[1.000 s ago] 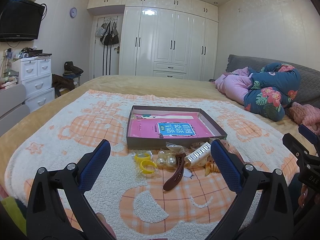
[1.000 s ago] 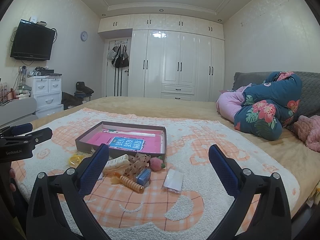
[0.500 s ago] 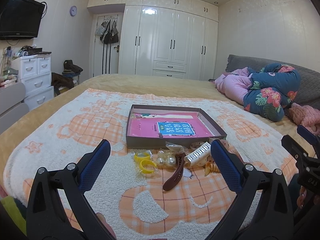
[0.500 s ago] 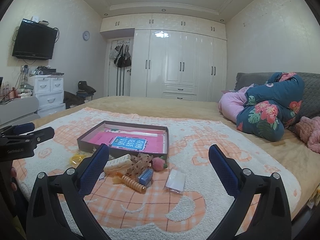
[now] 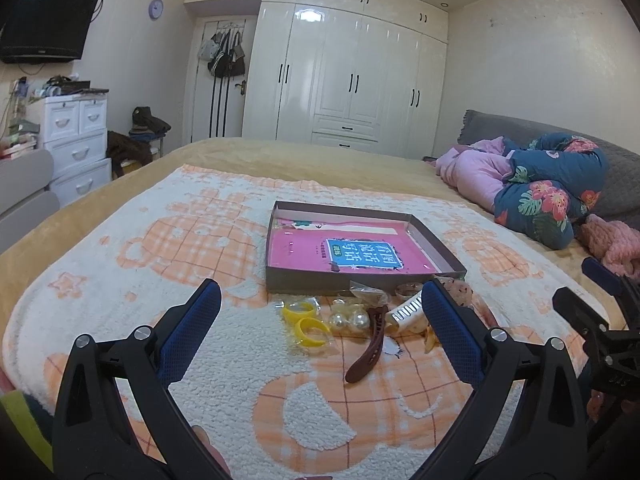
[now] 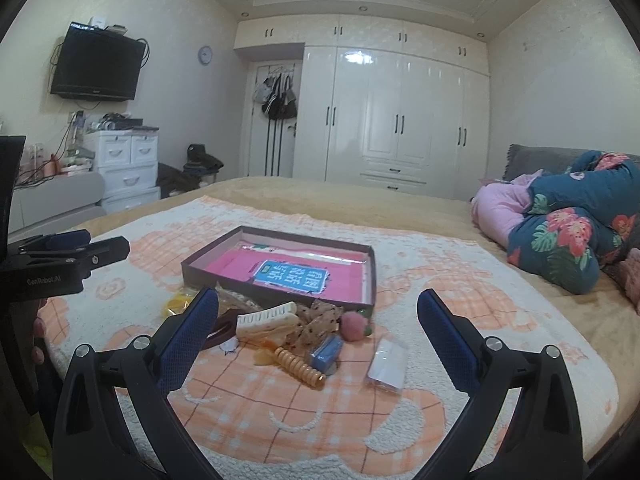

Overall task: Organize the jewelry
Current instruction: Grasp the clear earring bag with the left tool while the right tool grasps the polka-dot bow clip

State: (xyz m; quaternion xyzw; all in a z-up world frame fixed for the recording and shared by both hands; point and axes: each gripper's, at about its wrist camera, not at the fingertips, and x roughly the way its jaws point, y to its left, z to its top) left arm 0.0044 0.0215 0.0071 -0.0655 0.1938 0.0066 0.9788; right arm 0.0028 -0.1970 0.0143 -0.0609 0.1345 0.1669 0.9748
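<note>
Lying between both wide-apart, empty claws, left claw and right claw: jewelry pile.

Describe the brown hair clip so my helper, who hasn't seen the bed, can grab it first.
Find the shallow box with the pink bottom on the orange-and-white blanket. The small items lie scattered just in front of it. The brown hair clip is the long, dark, curved piece reaching nearest the camera, beside the pearl beads and right of the yellow rings.

White wardrobes filled the far wall, a dark TV hung left above white drawers, recessed ceiling lights glowed
</note>
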